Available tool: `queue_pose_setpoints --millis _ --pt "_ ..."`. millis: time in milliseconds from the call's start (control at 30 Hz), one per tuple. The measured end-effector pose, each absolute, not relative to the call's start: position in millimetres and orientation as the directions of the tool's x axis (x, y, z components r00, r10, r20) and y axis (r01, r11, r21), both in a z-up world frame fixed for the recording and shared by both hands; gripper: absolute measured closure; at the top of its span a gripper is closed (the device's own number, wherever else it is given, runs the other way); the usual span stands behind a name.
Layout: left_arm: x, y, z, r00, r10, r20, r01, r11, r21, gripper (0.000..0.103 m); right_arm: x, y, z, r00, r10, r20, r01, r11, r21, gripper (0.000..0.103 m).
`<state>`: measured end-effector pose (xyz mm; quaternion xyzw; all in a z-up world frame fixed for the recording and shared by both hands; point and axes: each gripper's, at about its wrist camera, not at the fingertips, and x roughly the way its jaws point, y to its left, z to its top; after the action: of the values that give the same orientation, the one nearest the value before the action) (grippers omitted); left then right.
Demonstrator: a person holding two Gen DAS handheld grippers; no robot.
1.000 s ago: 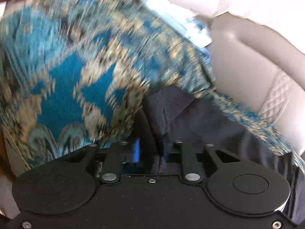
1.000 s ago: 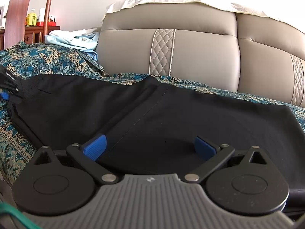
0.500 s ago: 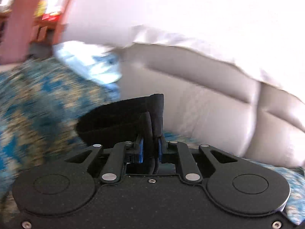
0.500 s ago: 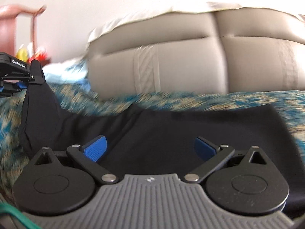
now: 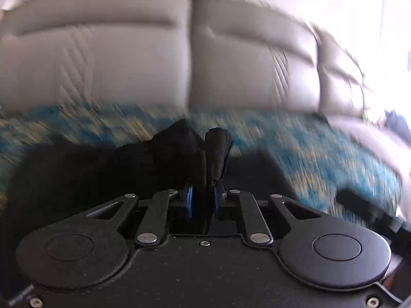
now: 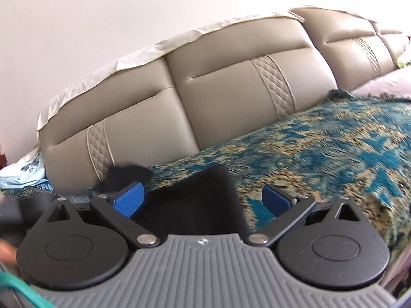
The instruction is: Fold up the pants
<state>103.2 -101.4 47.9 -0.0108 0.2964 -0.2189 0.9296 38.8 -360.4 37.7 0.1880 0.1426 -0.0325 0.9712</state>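
Observation:
The black pants (image 5: 102,172) lie on a blue and gold patterned cover (image 5: 321,148) over the sofa seat; the left wrist view is blurred. My left gripper (image 5: 203,201) is shut on a bunched fold of the pants that sticks up past the blue pads. In the right wrist view my right gripper (image 6: 203,199) stands wide open, its blue pads (image 6: 128,200) apart and not pressing. A narrow part of the pants (image 6: 197,205) lies between and below them. Another black bunch (image 6: 125,174) shows above the left pad.
The beige sofa backrest (image 6: 231,89) runs behind the seat, with a white cloth (image 6: 128,64) over its top. Light blue clothes (image 6: 20,174) are piled at the far left. The patterned cover (image 6: 346,154) stretches bare to the right. A dark part (image 5: 370,213) shows at the left wrist view's right edge.
My left gripper swept sideways, carrying the pants' end from the cover toward the sofa back and over the rest. My right gripper moved and rolled; far less of the pants lies before it.

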Motion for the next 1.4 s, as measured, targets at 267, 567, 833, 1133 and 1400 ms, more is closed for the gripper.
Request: queue_pose_setpoints --millis 267,567,833,1133,1400 --pt "63 -114 40 0.693 -0.47 -0.547 0.502 0.859 -0.101 0.059 33 -367 25 0.946 -0.01 -0.323 0.127 0.93 0.344 0.0" --pt "50 -14 58 0.821 -0.271 -0.502 0.271 0.96 -0.076 0.077 48 -322 15 0.909 0.115 -0.4 0.007 0.956 0.292 0.01" --pt "68 38 39 0.819 -0.093 -0.566 0.076 0.996 -0.053 0.081 86 -286 0 0.846 0.142 -0.514 -0.006 0.966 0.257 0.022" --pt "67 41 26 0.8 -0.09 -0.594 0.08 0.996 -0.043 0.081 113 -284 3 0.864 0.068 -0.499 0.098 0.949 0.299 0.066" --pt "64 43 34 0.801 -0.111 -0.589 0.091 0.994 -0.065 0.081 84 -283 12 0.906 -0.04 -0.421 0.156 0.956 0.247 0.077"
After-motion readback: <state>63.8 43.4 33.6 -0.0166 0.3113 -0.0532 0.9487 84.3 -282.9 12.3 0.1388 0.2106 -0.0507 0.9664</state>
